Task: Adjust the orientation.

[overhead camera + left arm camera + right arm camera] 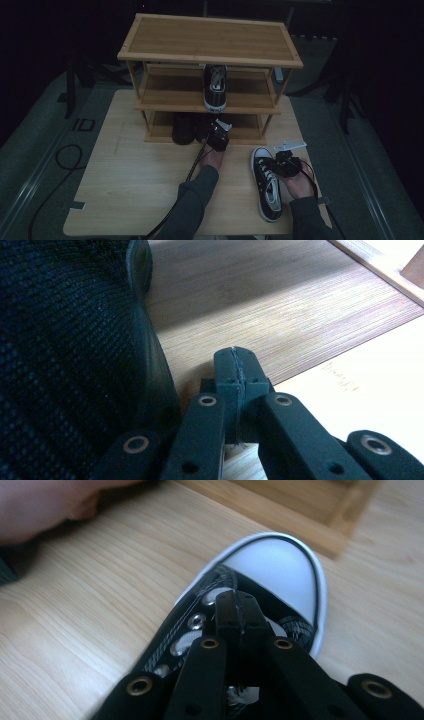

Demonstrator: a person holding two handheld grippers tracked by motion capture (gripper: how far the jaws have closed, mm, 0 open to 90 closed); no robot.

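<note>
A black-and-white sneaker lies on the wooden table at the right, toe toward the rack. My right gripper hovers beside its laces. In the right gripper view the jaws are shut with nothing between them, just above the sneaker's laces behind the white toe cap. My left gripper reaches to the rack's bottom shelf. Its jaws are shut and empty, right beside a black knit shoe. A matching sneaker stands on the middle shelf.
The three-tier wooden shoe rack stands at the back of the table. Dark shoes sit on its bottom shelf. The rack's base edge lies just beyond the sneaker's toe. Cables trail off the table's left side.
</note>
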